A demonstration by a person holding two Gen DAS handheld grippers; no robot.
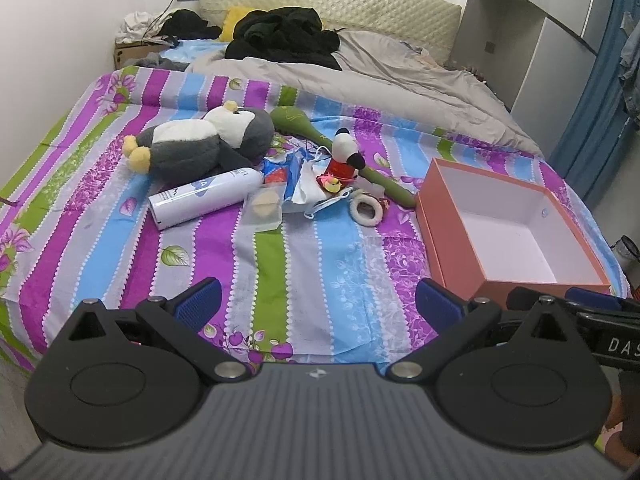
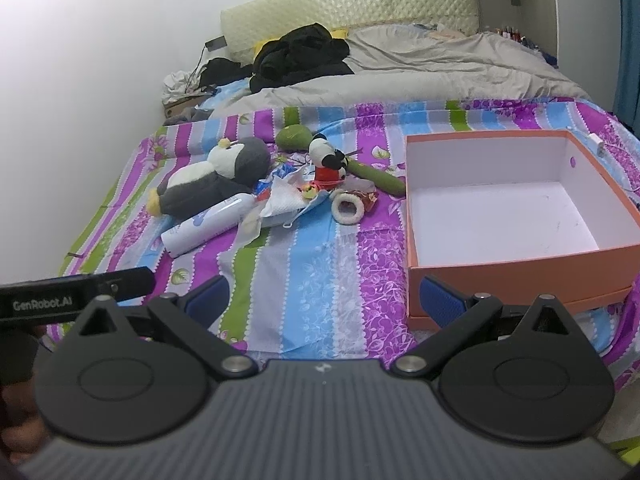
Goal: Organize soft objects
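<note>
Clutter sits in a heap on the striped bedsheet [image 1: 304, 264], well apart from both grippers, and nothing has been picked up, so I judge the task to be at its very start. The left gripper [image 1: 318, 304] hangs over the near edge of the bed with its blue pads spread wide and nothing between them; the right gripper [image 2: 322, 298] is likewise spread and empty, hovering just near of the orange box [image 2: 520, 276], which lies open on the right of the bed with a bare white inside. The soft things lie to the far left of that box: a grey-and-white penguin plush [image 1: 200, 140] on its side, a small panda doll [image 1: 347, 156] in red, a long green plush [image 1: 308, 128] running behind and under the panda, and a fuzzy white ring [image 1: 365, 208] nearest the box. Mixed among them are things that do not look soft: a white spray bottle [image 1: 204, 196] touching the penguin, crumpled tissue [image 2: 280, 196] and a face mask [image 1: 332, 202]. The box seems the likely place for the plush toys. A sensible next move is a forward reach to the heap, jaws kept wide, closing on one toy alone, the penguin for the left or the ring for the right, without dragging the bottle or paper along.
</note>
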